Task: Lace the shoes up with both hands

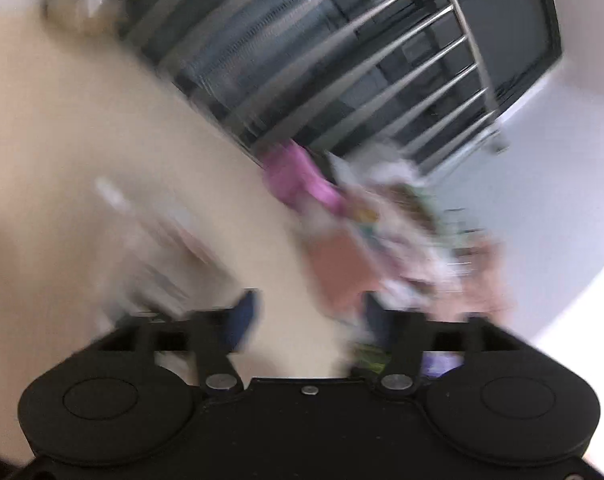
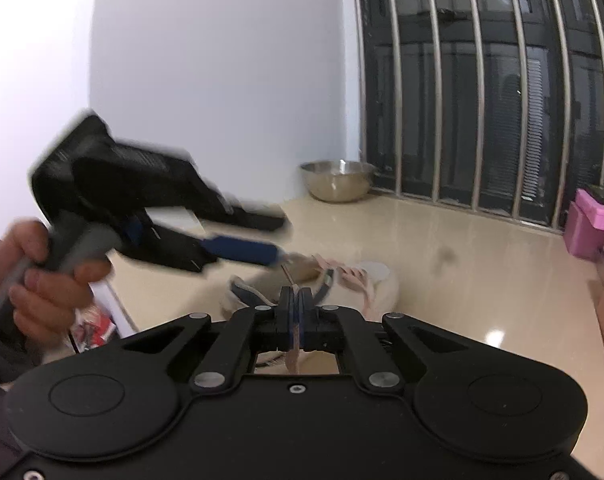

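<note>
A cream shoe with pink laces lies on the beige floor just ahead of my right gripper. That gripper is shut on a flat pink lace end, which runs back between the jaws. My left gripper, held by a hand, hovers to the left of the shoe with its blue-padded fingers apart. The left wrist view is heavily blurred; there the left gripper is open with only floor between its fingers.
A steel bowl sits in the far corner by a white wall. A barred dark window runs along the back. A pink box and a brown object stand at the right. A red-and-white packet lies on the left.
</note>
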`<state>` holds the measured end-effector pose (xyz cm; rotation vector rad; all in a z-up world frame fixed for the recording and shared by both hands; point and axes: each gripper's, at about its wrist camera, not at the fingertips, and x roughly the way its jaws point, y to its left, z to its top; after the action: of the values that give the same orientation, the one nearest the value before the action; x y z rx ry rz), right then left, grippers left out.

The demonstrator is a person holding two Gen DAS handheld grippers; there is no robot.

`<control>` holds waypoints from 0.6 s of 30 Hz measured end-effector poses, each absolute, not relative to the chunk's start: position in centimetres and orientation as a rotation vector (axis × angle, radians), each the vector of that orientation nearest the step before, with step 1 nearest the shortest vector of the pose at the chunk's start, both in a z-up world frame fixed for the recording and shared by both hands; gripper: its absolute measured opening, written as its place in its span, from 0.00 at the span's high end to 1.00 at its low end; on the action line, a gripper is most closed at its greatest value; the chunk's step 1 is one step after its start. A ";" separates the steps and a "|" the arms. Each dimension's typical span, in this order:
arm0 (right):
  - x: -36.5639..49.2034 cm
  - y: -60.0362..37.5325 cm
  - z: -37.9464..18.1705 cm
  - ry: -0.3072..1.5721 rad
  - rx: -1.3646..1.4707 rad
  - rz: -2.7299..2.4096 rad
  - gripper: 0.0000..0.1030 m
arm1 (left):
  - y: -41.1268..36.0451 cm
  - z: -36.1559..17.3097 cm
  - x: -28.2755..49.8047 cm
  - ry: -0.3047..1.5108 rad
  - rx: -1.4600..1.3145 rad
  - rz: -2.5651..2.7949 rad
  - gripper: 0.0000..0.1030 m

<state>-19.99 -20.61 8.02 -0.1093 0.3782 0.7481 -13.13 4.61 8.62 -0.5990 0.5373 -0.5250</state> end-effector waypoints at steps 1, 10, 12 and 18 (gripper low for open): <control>-19.6 -20.6 7.9 0.383 -0.113 0.740 0.99 | 4.9 8.8 -12.9 0.532 -0.503 -0.459 0.30; -12.1 -18.2 8.1 0.339 -0.162 0.763 0.99 | 4.5 7.8 -8.1 0.662 -0.247 -0.372 0.47; -10.7 -16.7 7.6 0.354 -0.169 0.816 0.99 | 5.4 6.9 -6.9 0.704 -0.344 -0.356 0.70; -10.5 -13.2 5.5 0.424 -0.299 0.867 0.99 | 11.0 2.4 -6.2 0.748 -0.838 -0.416 0.63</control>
<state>-10.50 -13.15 5.46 -0.2991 0.4241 0.8669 -6.17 10.97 2.43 -0.8381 0.7475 -0.4165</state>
